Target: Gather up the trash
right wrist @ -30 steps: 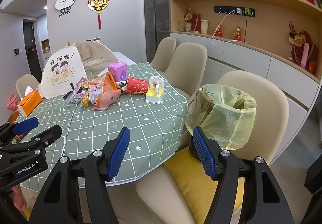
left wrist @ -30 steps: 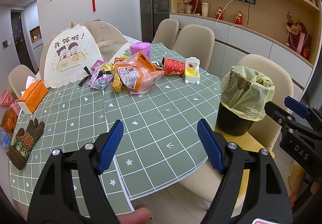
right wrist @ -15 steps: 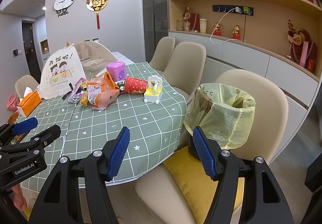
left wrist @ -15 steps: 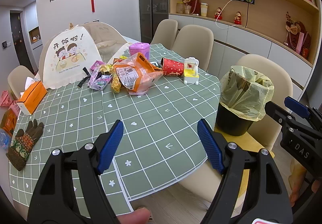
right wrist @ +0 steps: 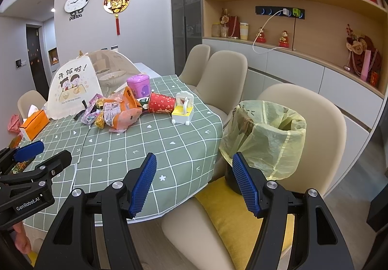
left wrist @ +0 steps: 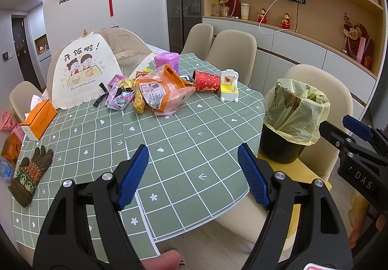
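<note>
Several crinkled wrappers lie heaped mid-counter: a glossy orange plastic snack bag (left wrist: 162,90), a red paper cup (left wrist: 207,81) tipped on its side, purple foil packets (left wrist: 118,98). They rest on the counter's green checked cloth (left wrist: 184,139) in a dining room with beige chairs. Off its edge, a black bin lined with a thin yellow bag (right wrist: 266,134) sits on a yellow-cushioned chair. Left tongs (left wrist: 192,175) and right tongs (right wrist: 194,182) hover with ribbed blue pads spread wide, empty.
</note>
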The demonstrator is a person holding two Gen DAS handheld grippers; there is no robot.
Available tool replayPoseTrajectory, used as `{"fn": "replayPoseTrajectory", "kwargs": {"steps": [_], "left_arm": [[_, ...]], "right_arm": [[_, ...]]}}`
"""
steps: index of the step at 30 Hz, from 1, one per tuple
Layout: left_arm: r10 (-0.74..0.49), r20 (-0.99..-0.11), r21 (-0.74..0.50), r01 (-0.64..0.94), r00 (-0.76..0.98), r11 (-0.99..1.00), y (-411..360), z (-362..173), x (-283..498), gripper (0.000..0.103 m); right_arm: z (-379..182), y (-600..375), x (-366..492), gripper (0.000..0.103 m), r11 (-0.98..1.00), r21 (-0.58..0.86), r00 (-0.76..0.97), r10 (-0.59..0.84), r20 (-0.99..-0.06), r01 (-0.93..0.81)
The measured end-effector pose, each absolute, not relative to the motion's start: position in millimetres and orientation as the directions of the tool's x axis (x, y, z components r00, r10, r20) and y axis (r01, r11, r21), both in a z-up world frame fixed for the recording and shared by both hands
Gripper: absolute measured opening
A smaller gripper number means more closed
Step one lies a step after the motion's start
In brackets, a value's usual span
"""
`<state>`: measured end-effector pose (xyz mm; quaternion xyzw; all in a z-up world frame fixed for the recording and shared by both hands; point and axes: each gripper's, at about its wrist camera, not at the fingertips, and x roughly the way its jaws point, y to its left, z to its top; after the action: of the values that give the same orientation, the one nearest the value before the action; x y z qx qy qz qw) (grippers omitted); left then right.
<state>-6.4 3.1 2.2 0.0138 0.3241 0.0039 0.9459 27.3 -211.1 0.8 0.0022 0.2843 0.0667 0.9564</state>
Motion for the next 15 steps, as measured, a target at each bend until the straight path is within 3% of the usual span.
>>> {"fn": "replayPoseTrajectory", "kwargs": {"steps": [15], "left_arm": [[0.016, -0.618, 0.024, -0.001, 0.786, 1.000, 1.6, 2.0, -1.3, 0.072]], "right_arm": [[-1.1, -215.5, 32.2, 0.062, 0.991, 0.043, 0.824, 0.128, -0.552, -0.125]]}}
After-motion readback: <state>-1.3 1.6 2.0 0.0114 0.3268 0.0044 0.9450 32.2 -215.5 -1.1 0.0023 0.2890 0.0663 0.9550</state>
